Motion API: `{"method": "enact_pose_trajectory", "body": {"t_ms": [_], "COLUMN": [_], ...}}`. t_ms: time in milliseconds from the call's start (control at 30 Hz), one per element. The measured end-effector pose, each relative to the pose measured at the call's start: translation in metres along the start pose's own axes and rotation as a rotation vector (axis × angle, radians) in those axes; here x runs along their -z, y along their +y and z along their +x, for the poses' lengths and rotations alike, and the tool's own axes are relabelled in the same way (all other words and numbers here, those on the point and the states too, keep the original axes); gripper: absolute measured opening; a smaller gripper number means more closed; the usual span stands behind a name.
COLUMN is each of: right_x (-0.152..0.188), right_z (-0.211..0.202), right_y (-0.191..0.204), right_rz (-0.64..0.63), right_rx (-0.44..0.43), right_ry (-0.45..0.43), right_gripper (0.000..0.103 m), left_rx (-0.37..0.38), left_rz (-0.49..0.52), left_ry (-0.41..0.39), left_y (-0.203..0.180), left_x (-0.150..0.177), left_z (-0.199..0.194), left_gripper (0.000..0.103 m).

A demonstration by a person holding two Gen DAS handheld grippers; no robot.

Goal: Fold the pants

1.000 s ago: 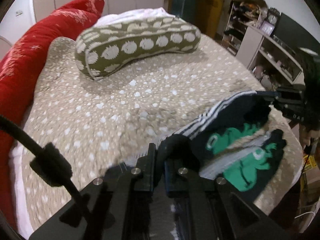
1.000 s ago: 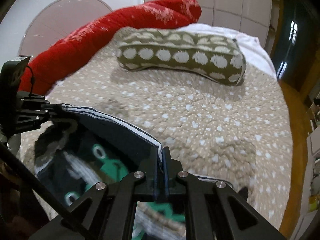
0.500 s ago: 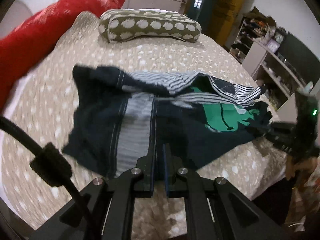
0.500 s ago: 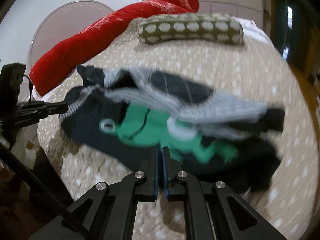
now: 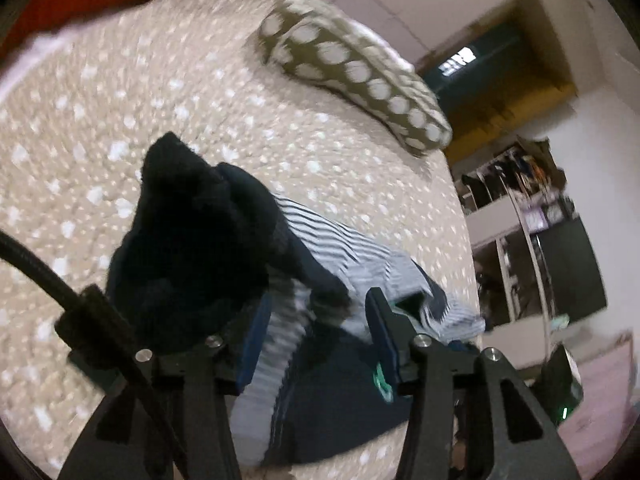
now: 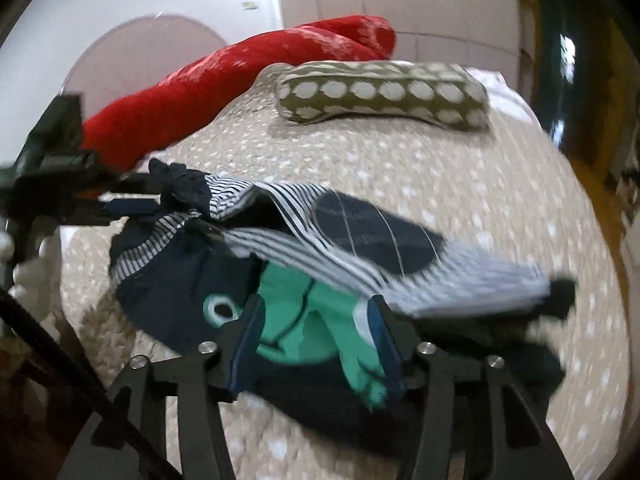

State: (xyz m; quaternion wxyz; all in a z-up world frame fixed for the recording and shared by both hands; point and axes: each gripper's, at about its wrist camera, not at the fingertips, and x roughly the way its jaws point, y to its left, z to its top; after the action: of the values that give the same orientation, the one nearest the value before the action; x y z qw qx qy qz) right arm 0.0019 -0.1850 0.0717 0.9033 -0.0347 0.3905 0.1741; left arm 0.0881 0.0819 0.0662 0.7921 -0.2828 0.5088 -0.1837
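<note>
The pants (image 6: 360, 236) are dark navy with white-striped panels and a green frog print. They lie crumpled on the beige spotted bedspread (image 6: 460, 168). My right gripper (image 6: 316, 328) is open, its jaws spread over the green print at the near edge. My left gripper (image 5: 316, 320) is open, jaws spread around the striped part of the pants (image 5: 192, 240), whose dark bunched end rises just ahead. The left gripper also shows at the pants' left end in the right wrist view (image 6: 132, 196).
A green pillow with white spots (image 6: 384, 92) lies at the far side of the bed. A red bolster (image 6: 224, 80) runs along the back left. Shelves and furniture (image 5: 532, 240) stand beyond the bed's right edge.
Both grippers held the pants up shut a second ago, laid them down on the bed, and now both have opened. The left view has swung close over the pants' left end.
</note>
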Motion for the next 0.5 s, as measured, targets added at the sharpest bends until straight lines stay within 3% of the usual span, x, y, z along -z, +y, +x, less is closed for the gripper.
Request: {"method": "enact_pose_trajectory", "body": {"t_ms": [100, 233, 267, 300, 333, 500], "right_x": [-0.02, -0.035, -0.038, -0.04, -0.042, -0.044], "right_z": [0.022, 0.058, 0.068, 0.075, 0.08, 0.055], "right_y": [0.009, 0.015, 0.016, 0.015, 0.014, 0.015], "right_rz": [-0.071, -0.134, -0.142, -0.139, -0.121, -0.08], "right_rx": [0.017, 0.052, 0.06, 0.065, 0.072, 0.066], "right_ry": [0.019, 0.075, 0.095, 0.115, 0.133, 0.054], "right_gripper": [0.064, 0.062, 0.053, 0.019, 0.004, 0.004], "left_rx": [0.017, 0.002, -0.007, -0.013, -0.01, 0.014], "left_rz": [-0.058, -0.104, -0.119, -0.129, -0.141, -0.142], "left_ry": [0.03, 0.058, 0.067, 0.069, 0.071, 0.014], "left_y": [0.009, 0.017, 0.019, 0.021, 0.024, 0.024], "left_x": [-0.016, -0.029, -0.03, -0.031, -0.032, -0.026], "left_z": [0.017, 0.033, 0.037, 0.038, 0.037, 0.018], "left_gripper": [0.05, 0.049, 0.039, 0.028, 0.01, 0.009]}}
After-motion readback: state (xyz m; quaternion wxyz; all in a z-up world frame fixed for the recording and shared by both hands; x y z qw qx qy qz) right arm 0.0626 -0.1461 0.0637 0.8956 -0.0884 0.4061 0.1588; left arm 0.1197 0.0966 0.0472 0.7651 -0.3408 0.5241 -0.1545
